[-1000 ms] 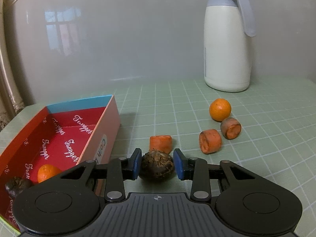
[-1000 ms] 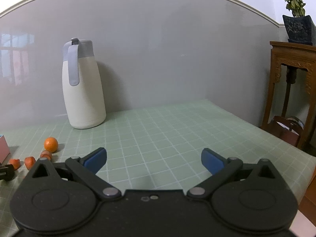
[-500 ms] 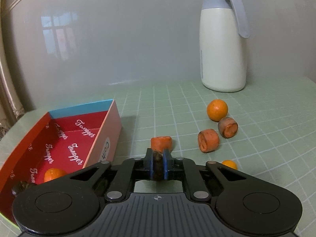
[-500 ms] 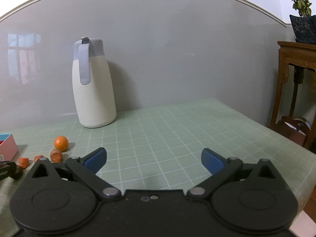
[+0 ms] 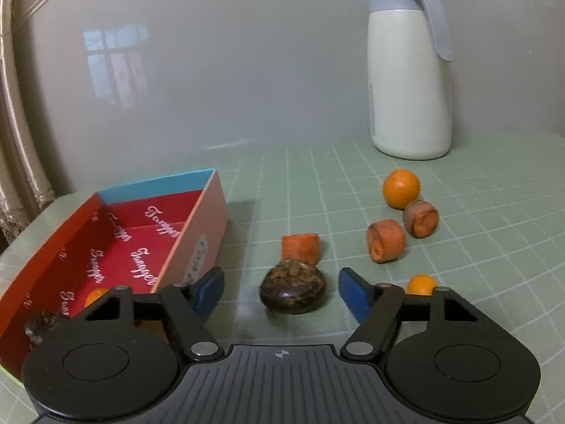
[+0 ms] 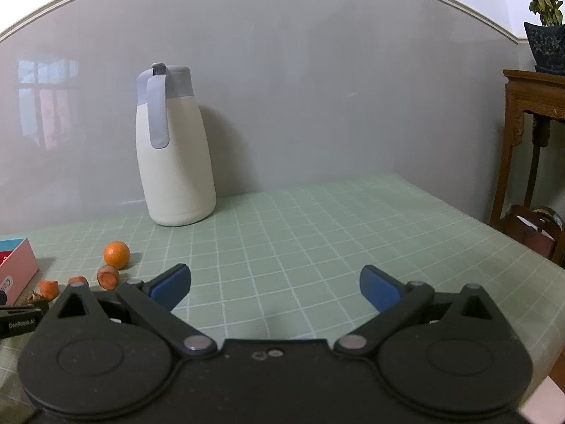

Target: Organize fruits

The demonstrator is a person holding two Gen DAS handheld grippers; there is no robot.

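Observation:
My left gripper (image 5: 282,291) is open, its blue pads either side of a dark brown water chestnut (image 5: 292,291) that lies on the green checked tablecloth (image 5: 282,194), apart from both pads. Behind it lie three carrot pieces: one (image 5: 300,248) just beyond, two (image 5: 385,241) (image 5: 421,219) to the right. An orange (image 5: 401,184) sits further back and a small orange (image 5: 422,284) beside the right finger. The red box (image 5: 106,243) at left holds a small orange (image 5: 97,295) and a dark chestnut (image 5: 42,323). My right gripper (image 6: 275,284) is open and empty.
A white thermos jug (image 5: 409,70) with a grey lid stands at the back by the wall; it also shows in the right wrist view (image 6: 174,148). A wooden side table (image 6: 533,134) with a potted plant (image 6: 543,31) stands off the table's right edge.
My left gripper was shut on the chestnut half a second ago and has opened; the chestnut now lies free on the cloth. The right wrist view has swung slightly, bringing the fruit closer to centre.

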